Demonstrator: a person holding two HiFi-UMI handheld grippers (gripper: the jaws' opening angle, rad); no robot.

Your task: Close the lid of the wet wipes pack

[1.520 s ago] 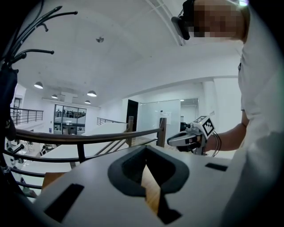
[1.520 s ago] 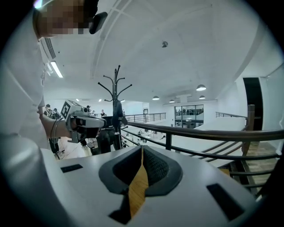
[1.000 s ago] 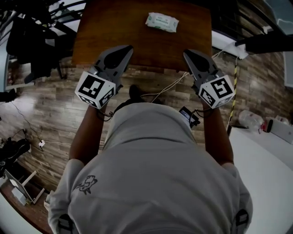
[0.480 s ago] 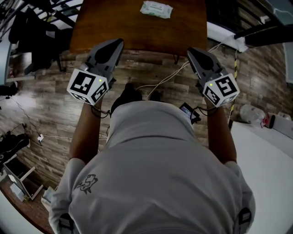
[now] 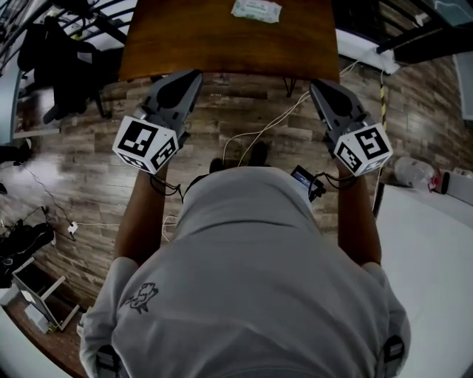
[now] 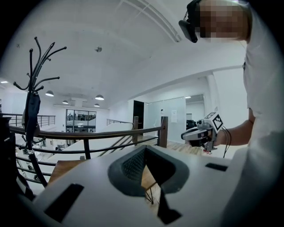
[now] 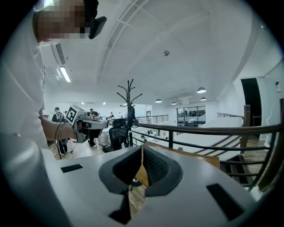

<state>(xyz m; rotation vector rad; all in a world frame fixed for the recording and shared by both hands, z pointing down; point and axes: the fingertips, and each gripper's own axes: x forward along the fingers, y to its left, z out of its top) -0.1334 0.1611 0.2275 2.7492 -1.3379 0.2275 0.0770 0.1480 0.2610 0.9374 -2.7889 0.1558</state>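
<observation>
Far left: a coat rack (image 6: 32,115) with dark clothing hung on it stands by a railing (image 6: 88,133). Under it is a plank floor (image 5: 89,192).

Left gripper (image 5: 192,75): we see it held out in front of the person's grey shirt (image 5: 251,280), over the floor. Its tips lie about level with the near edge of the brown table (image 5: 185,44). In its own view the left gripper (image 6: 145,150) has its jaws pressed together at the tips. Nothing sits between them; only a sliver of table and floor shows through the wedge below the meeting point.

Centre: a white cable (image 5: 259,133) trails across the floor between the two arms. The wipes pack (image 5: 256,9) lies flat on the table toward its far edge, near the top of the head view. It is well apart from both grippers and untouched. At this size we cannot tell whether its lid is up or down.

Right gripper (image 5: 318,87): it is held out much like the left, with its tips just short of the table's near corner. In its own view the right gripper (image 7: 142,150) also has its jaws closed tip to tip, gripping nothing.

Far right: a white table (image 5: 436,251), with a bottle (image 5: 409,171) lying on the floor beyond it.
</observation>
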